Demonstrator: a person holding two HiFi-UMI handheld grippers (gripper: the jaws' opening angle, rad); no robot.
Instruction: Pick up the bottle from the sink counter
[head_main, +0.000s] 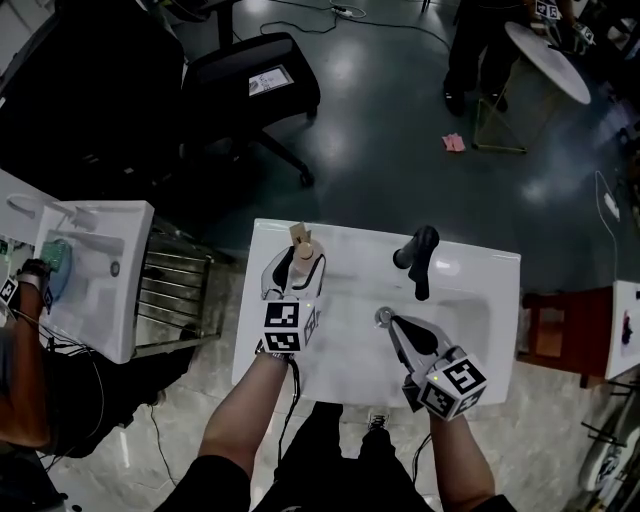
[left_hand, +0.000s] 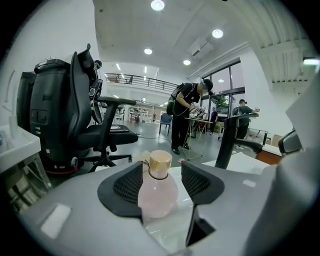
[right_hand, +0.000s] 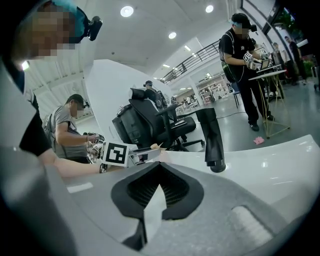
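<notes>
A small pink bottle (head_main: 301, 240) with a tan cap stands upright at the back left of the white sink counter (head_main: 480, 270). My left gripper (head_main: 297, 268) reaches around it from the near side. In the left gripper view the bottle (left_hand: 158, 190) sits between the two black pads (left_hand: 125, 187); the left pad is at its side and a thin gap shows at the right pad. My right gripper (head_main: 393, 323) hangs over the basin close to the drain (head_main: 383, 315). Its jaws meet at the tips with nothing between them (right_hand: 159, 186).
A black faucet (head_main: 418, 257) rises at the back of the basin, right of the bottle. A second white sink (head_main: 95, 265) and a metal rack (head_main: 175, 290) stand to the left, with a person's arm (head_main: 25, 380) there. A black office chair (head_main: 250, 85) is behind the counter.
</notes>
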